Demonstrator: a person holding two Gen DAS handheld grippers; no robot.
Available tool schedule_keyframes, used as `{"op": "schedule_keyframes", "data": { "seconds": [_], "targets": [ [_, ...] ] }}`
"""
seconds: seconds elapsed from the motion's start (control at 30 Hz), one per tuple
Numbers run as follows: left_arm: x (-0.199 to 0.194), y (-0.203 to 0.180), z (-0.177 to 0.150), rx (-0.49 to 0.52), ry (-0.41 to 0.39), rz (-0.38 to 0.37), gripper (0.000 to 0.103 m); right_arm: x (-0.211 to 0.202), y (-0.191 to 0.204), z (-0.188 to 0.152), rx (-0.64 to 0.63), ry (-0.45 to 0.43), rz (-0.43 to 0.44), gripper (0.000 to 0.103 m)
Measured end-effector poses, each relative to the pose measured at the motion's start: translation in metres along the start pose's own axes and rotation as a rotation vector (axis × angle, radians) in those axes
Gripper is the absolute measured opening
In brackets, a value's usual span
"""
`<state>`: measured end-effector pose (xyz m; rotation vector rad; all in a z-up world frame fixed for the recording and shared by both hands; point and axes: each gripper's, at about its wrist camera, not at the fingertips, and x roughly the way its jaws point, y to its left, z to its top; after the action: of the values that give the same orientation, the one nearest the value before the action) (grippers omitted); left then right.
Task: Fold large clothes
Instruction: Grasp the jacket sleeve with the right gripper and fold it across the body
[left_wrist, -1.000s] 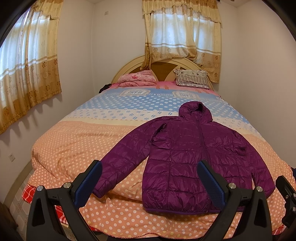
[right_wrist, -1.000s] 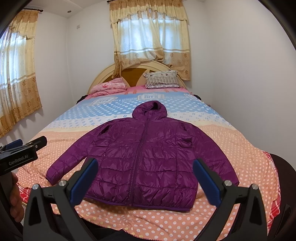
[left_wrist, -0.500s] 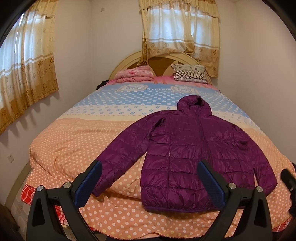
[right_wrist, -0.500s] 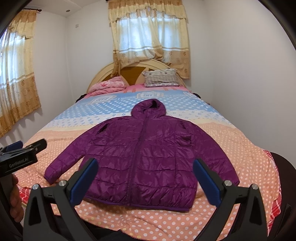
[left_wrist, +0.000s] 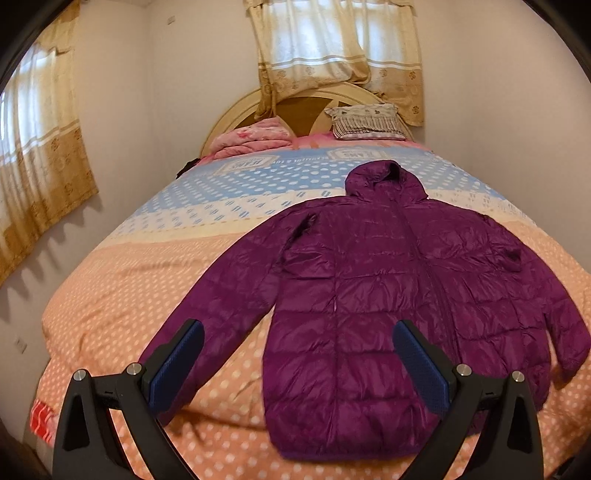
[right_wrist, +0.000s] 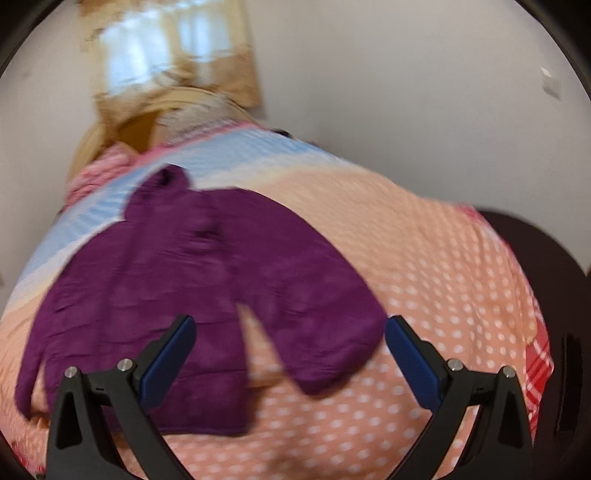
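Observation:
A purple hooded puffer jacket (left_wrist: 376, 295) lies flat, front up, on the bed (left_wrist: 122, 280), sleeves spread and hood toward the headboard. My left gripper (left_wrist: 297, 343) is open, held above the foot of the bed, its fingers framing the jacket's left sleeve and hem without touching. In the blurred right wrist view the jacket (right_wrist: 192, 280) sits left of centre, its right sleeve (right_wrist: 325, 332) running down between the fingers. My right gripper (right_wrist: 290, 338) is open above that sleeve's cuff, nothing held.
The bed has a peach, white and blue dotted cover. A pink folded blanket (left_wrist: 251, 138) and a striped pillow (left_wrist: 364, 122) lie by the arched headboard. Curtained windows are on the back and left walls. A dark object (right_wrist: 554, 314) stands beside the bed's right edge.
Both grippers have moved forward and lower toward the jacket. The right gripper swung right quickly toward the right sleeve, blurring its view. Both stay open.

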<state>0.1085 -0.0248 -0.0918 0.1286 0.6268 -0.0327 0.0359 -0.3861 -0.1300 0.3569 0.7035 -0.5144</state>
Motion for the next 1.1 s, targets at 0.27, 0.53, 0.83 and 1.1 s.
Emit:
{"op": "schedule_keyframes", "data": {
  "seconds": [0.27,0.53,0.83,1.1],
  "targets": [
    [0.061,-0.021,0.006,0.061,0.046,0.036,0.102,0.056,-0.02,-0.014,0.038,0.169,-0.02,0.09],
    [0.096,-0.033,0.001,0.094,0.105,0.043,0.102,0.084,-0.018,-0.02,-0.057,0.207,-0.066,0.058],
    [0.121,0.002,0.021,0.078,0.098,0.121,0.102,0.062,-0.047,0.027,-0.046,0.064,-0.088,0.013],
    [0.155,0.039,0.034,0.028,0.147,0.168,0.102,0.047,-0.049,0.098,-0.062,-0.113,-0.16,0.012]
  ]
}}
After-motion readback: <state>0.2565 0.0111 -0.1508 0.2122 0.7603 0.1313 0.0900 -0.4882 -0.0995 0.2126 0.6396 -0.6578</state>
